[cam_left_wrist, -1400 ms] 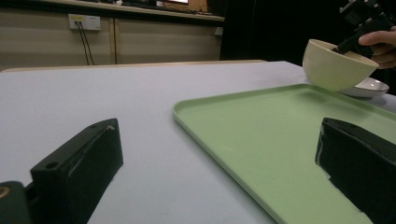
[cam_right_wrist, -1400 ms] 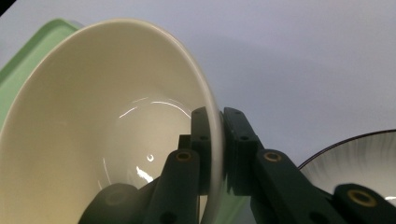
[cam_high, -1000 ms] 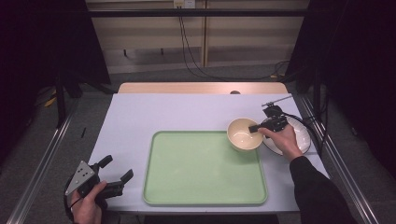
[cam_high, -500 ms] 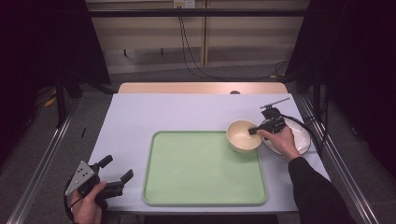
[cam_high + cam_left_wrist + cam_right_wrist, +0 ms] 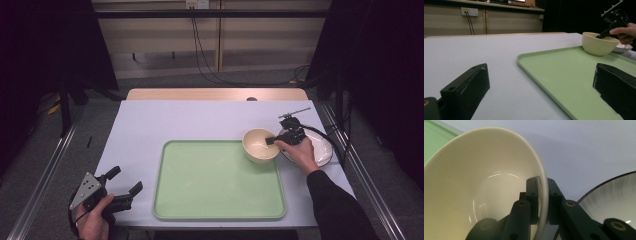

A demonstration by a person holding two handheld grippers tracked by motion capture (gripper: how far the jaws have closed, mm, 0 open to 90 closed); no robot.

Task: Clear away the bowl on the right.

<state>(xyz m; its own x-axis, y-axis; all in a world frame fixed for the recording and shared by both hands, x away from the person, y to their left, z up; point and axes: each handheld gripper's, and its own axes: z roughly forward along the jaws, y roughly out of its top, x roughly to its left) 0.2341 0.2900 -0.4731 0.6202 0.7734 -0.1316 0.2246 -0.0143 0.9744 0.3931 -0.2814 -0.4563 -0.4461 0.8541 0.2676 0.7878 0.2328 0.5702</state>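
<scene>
A: What has changed since a second ago?

B: Little. The cream bowl (image 5: 260, 145) has crept slightly toward the white plate (image 5: 320, 150); the left tongs (image 5: 122, 192) haven't moved.

A: Start nearest, then.

B: The left tongs sit at the near left corner of the worktop (image 5: 165, 120), jaws spread with nothing between them, idle beside the green tray (image 5: 215, 185). My guess is they are parked there to keep out of the way.

A: And farther off?

B: The right tongs (image 5: 541, 202) are clenched on the bowl's rim, one jaw inside the wall and one outside. Pinching the rim looks like the only purchase a round bowl offers.

A: Where is the bowl?

B: Over the tray's far right corner, just beside the dark-rimmed plate on the worktop. Its mouth faces up, tilted a little. Being round, it has no long axis.
</scene>
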